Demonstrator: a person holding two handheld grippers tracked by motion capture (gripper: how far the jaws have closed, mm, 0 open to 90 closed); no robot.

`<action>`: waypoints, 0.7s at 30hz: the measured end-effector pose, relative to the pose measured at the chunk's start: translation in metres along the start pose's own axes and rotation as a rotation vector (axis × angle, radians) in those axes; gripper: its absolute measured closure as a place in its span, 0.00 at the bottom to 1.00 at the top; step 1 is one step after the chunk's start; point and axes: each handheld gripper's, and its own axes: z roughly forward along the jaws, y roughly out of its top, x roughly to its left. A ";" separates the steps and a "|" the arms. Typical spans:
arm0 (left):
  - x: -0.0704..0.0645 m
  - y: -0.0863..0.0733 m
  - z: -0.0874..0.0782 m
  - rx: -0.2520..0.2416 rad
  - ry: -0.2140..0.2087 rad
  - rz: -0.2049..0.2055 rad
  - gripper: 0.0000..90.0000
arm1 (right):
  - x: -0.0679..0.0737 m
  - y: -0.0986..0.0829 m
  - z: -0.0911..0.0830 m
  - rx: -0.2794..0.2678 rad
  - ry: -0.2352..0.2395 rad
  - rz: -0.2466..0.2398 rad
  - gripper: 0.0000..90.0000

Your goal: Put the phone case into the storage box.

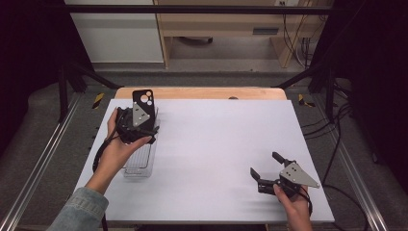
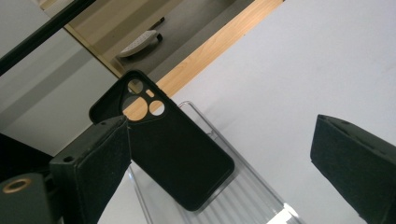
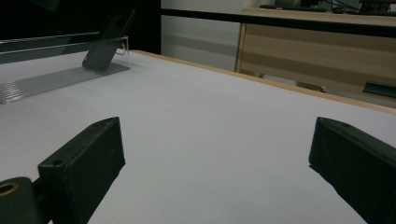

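High view: one black phone case leans in one clear tray on the worktop; left tongs and right tongs both gape, released.

The counter carries one black phone case and one clear tray at 9 o'clock, plus two hand-held grippers.

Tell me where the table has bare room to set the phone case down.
Most of the white table top is bare: the wide stretch between the clear tray and the right gripper, plus the far right corner. The left edge is crowded: the tray, the black phone case leaning in it, and the left gripper above.
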 end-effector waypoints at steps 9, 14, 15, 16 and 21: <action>-0.006 0.003 0.000 -0.041 -0.029 -0.025 0.04 | 0.000 0.000 0.000 0.000 -0.003 0.000 0.04; -0.009 0.004 -0.002 -0.066 -0.047 -0.039 0.04 | 0.000 0.000 0.000 0.001 -0.002 0.001 0.04; -0.009 0.004 -0.002 -0.066 -0.048 -0.039 0.04 | 0.000 0.000 0.000 0.001 -0.002 0.001 0.04; -0.009 0.004 -0.002 -0.067 -0.048 -0.038 0.04 | 0.000 0.000 0.000 0.001 -0.002 0.001 0.04; -0.010 0.002 -0.002 -0.080 -0.054 -0.056 0.04 | 0.000 0.000 -0.001 -0.001 -0.003 0.001 0.04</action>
